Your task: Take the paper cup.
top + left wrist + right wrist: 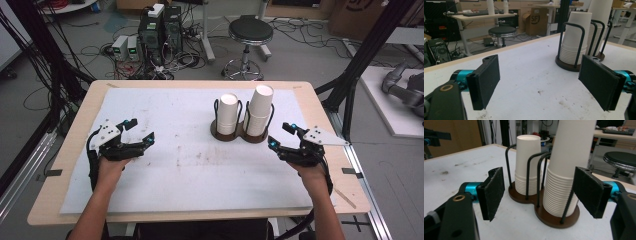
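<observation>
Two stacks of paper cups (244,116) stand upright in a dark wire holder (239,134) toward the far right of the white mat (165,165). The right gripper (278,135) is right beside the taller stack (567,177), jaws spread wide with nothing between them, cups just ahead of it. The left gripper (141,131) sits well away by the mat's left edge, also gaping and empty. So the right hand's clearly the closer one, probably going in sideways around that tall vertical stack.

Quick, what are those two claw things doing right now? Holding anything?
Left gripper: open, holding nothing, above the white mat.
Right gripper: open, holding nothing, aimed at the taller cup stack in the cup holder.
</observation>
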Action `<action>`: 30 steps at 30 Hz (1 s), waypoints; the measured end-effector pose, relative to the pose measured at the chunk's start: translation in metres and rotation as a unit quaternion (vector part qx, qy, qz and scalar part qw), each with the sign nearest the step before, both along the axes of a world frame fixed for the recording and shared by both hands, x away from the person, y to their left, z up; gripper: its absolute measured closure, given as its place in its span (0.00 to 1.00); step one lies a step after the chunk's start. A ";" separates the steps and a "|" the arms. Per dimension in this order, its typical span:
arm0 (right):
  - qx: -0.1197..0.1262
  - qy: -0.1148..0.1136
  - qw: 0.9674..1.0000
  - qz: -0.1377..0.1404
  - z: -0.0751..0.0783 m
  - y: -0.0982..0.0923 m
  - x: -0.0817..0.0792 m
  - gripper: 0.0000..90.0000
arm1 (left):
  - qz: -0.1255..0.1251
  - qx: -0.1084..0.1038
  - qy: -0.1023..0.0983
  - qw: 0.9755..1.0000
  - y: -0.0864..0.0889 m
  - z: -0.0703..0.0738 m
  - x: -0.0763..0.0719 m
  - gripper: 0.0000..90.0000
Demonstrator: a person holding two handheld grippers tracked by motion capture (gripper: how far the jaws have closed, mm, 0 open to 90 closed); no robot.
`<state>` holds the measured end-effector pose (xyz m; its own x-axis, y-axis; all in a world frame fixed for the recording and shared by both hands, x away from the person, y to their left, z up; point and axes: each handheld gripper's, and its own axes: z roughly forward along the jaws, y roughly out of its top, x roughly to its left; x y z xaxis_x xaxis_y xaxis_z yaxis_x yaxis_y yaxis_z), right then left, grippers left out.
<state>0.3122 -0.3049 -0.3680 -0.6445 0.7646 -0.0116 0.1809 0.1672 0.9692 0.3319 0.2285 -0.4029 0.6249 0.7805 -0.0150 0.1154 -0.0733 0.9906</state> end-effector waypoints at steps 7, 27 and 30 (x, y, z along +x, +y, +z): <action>-0.005 0.001 1.000 0.009 0.001 0.018 0.009 0.36 | -0.007 0.005 0.003 1.000 -0.002 -0.002 0.001 0.19; -0.006 -0.001 0.999 0.040 0.005 0.072 0.054 0.55 | -0.014 0.003 0.008 1.000 -0.004 -0.004 0.002 0.19; -0.007 0.000 0.999 0.040 0.002 0.076 0.058 0.58 | -0.014 0.002 0.009 1.000 -0.004 -0.004 0.002 0.19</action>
